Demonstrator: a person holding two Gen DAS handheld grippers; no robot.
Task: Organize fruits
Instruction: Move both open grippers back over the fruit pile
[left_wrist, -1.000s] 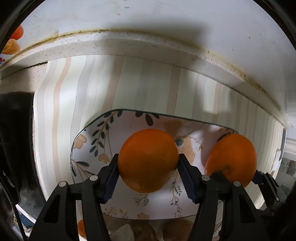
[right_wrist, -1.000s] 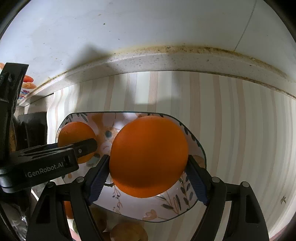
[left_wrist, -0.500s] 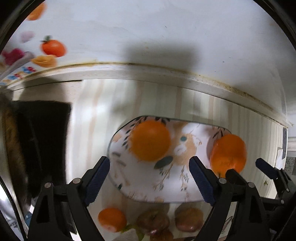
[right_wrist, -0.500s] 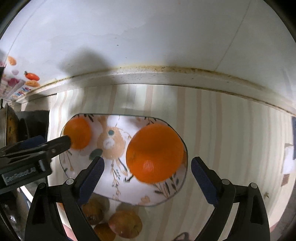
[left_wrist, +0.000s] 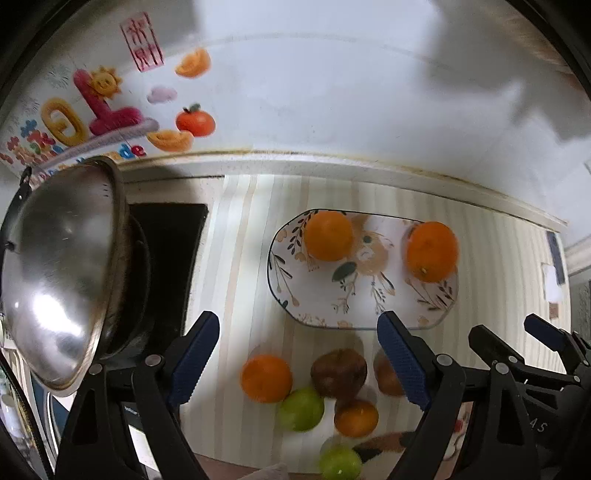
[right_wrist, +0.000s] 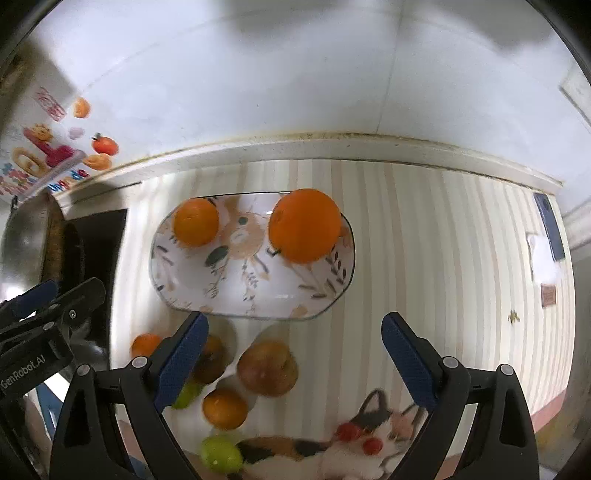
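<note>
A floral oval plate (left_wrist: 321, 306) (right_wrist: 258, 299) lies on the striped tablecloth with two oranges on it: a smaller orange (left_wrist: 328, 235) (right_wrist: 196, 221) at its left end and a larger orange (left_wrist: 431, 251) (right_wrist: 304, 225) at its right end. My left gripper (left_wrist: 299, 360) is open and empty, raised above the near side of the plate. My right gripper (right_wrist: 291, 360) is open and empty too, and also shows at the right edge of the left wrist view. Below the plate lie loose fruits: an orange (left_wrist: 266, 377), a brown apple (left_wrist: 338, 372) (right_wrist: 266, 367), green fruits (left_wrist: 301, 408), another orange (right_wrist: 224, 408).
A steel wok lid (left_wrist: 59, 269) leans over a dark stove (left_wrist: 166, 251) at the left. A wall with colourful stickers (left_wrist: 99, 107) stands behind. The cloth's cat picture (right_wrist: 354, 439) lies near the front edge. A phone-like object (right_wrist: 550, 225) lies far right.
Both grippers have let go of their oranges, opened wide and risen up and back from the plate. The two oranges now rest on the plate. The loose fruits and wok lid came into view.
</note>
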